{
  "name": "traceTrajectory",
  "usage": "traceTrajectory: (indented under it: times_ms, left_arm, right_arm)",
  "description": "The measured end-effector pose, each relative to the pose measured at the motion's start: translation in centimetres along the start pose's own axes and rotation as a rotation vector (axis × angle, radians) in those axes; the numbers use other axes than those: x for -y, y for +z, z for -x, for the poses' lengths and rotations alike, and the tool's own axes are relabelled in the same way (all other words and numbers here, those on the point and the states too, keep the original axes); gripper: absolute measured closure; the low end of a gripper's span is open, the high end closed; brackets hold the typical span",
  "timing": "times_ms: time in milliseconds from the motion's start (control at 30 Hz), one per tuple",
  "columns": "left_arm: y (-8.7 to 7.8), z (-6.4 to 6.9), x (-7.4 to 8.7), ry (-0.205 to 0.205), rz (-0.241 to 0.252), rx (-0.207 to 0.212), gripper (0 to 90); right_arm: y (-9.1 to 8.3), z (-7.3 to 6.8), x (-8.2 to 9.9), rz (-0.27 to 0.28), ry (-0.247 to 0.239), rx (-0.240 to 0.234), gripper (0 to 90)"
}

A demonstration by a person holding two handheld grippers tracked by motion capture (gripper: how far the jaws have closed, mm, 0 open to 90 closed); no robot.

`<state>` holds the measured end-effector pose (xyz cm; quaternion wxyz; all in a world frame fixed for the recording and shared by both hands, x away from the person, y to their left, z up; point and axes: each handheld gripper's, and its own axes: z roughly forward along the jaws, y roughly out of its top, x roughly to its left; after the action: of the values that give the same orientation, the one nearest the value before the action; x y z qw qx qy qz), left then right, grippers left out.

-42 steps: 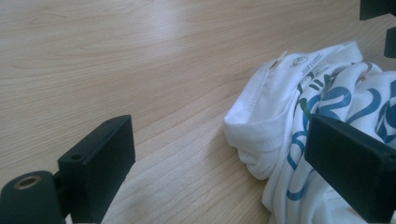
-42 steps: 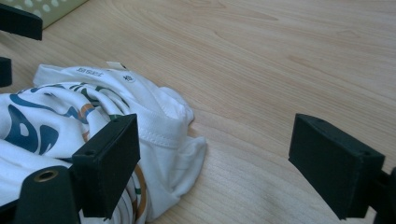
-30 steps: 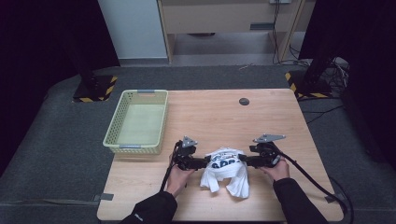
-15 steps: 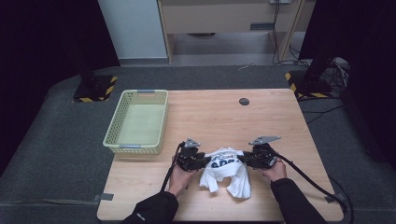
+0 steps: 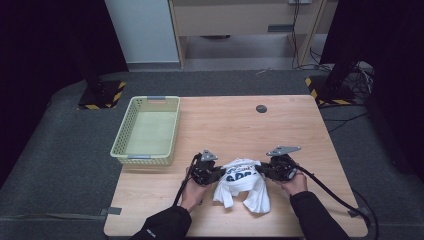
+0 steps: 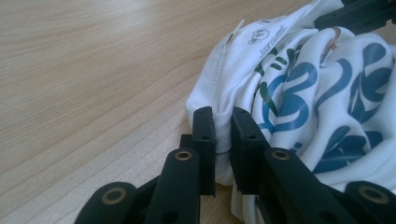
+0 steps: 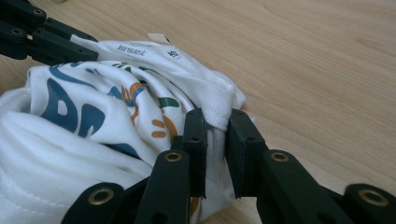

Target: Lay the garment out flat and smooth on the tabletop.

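A white printed T-shirt is bunched on the near middle of the wooden bench, held from both sides. Its left hem is pinched by the left gripper and its right hem by the right gripper — both jaw pairs have just been closing, fabric clamped between them. A pale green basket stands at the far left, well apart.

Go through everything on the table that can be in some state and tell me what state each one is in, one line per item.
White printed T-shirt: crumpled in a heap on the table, pinched at both sides.
Left tongs: just closed, clamped on a fold of the shirt's hem.
Right tongs: just closed, clamped on the shirt's ribbed edge.
Pale green plastic basket: upright, nothing inside.
Light wooden table: carries the shirt, the basket and a small dark round disc.
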<state>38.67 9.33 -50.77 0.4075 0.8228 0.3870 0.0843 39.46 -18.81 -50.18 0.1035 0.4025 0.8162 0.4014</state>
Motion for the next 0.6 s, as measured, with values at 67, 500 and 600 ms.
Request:
traceTrajectory:
  times_ms: [67,500,600]
  left_arm:
    - [-0.3,0.1,-0.1,0.007,0.01,-0.001,81.7]
    - [-3.0,1.6,-2.5,0.079,0.098,-0.024,82.1]
    - [-3.6,1.5,-3.2,0.087,0.119,-0.038,82.1]
  right_arm:
    - [-0.5,-0.1,-0.2,0.017,-0.01,0.006,79.1]
    - [-3.6,-0.4,-1.7,0.118,-0.011,0.023,82.9]
    - [-4.1,-0.6,-2.3,0.133,-0.015,0.031,83.0]
